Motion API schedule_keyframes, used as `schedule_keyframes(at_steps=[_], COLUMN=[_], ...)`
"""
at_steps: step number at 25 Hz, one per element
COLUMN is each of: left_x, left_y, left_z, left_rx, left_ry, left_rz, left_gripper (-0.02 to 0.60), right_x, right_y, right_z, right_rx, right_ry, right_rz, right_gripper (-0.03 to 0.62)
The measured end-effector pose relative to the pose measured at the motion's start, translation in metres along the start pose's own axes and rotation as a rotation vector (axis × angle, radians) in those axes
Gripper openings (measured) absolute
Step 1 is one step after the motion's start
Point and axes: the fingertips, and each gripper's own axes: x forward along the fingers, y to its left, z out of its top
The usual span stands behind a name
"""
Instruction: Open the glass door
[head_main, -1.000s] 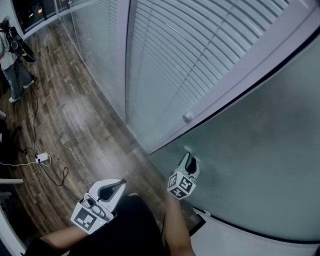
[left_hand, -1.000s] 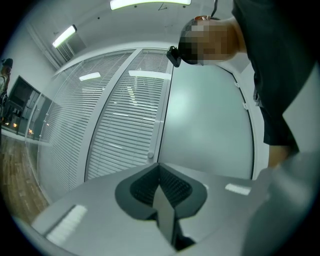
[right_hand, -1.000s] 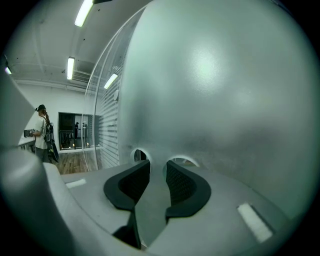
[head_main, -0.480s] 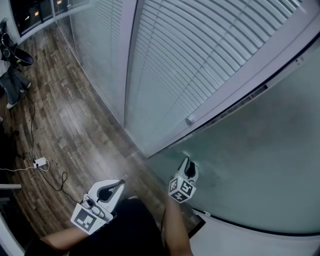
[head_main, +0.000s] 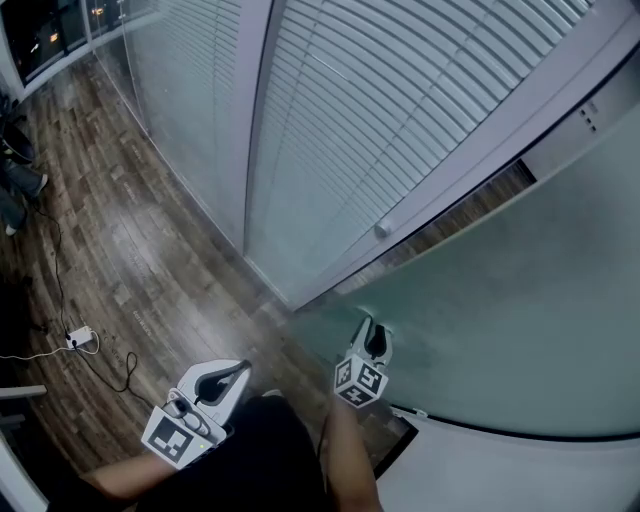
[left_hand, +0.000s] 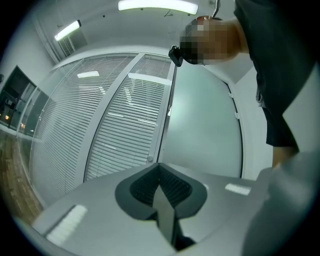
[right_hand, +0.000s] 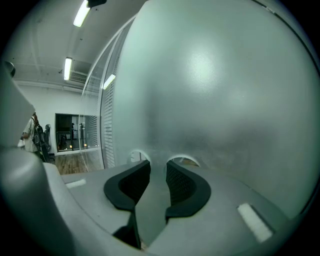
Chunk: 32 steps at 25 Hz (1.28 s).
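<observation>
Right gripper view alone shows right gripper jaws parted against glass door; left gripper closed.

Door at right, blinds wall behind and left of it, knob on that wall's frame, floor at left, plug on it far left, right gripper at door's edge, left gripper lower left, apart.

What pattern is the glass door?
Plain frosted grey-green; the glass door shows best in the right gripper view.
</observation>
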Motion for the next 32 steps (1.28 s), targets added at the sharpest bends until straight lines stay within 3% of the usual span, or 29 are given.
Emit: schedule_keyframes(at_steps=[21,28,32], left_x=[-0.037,-0.053,-0.072], left_y=[-0.009,-0.026,-0.041], left_z=[-0.024,-0.010,-0.007], left_rx=[-0.067,-0.074,-0.021], left_ry=[0.042,0.009,-0.001], left_rz=[-0.244,-0.273,-0.242], left_gripper=[0.000,0.000,0.000], right_x=[-0.107,-0.154,-0.179], right_y=[0.033,0.042,0.042], right_z=[-0.032,-0.042,-0.046], right_rx=[-0.019,0.000,0.005], right_ry=[-0.033,0.004,0.003], right_rz=[-0.013,-0.020,-0.010], right_gripper=[0.106,0.104,0.104])
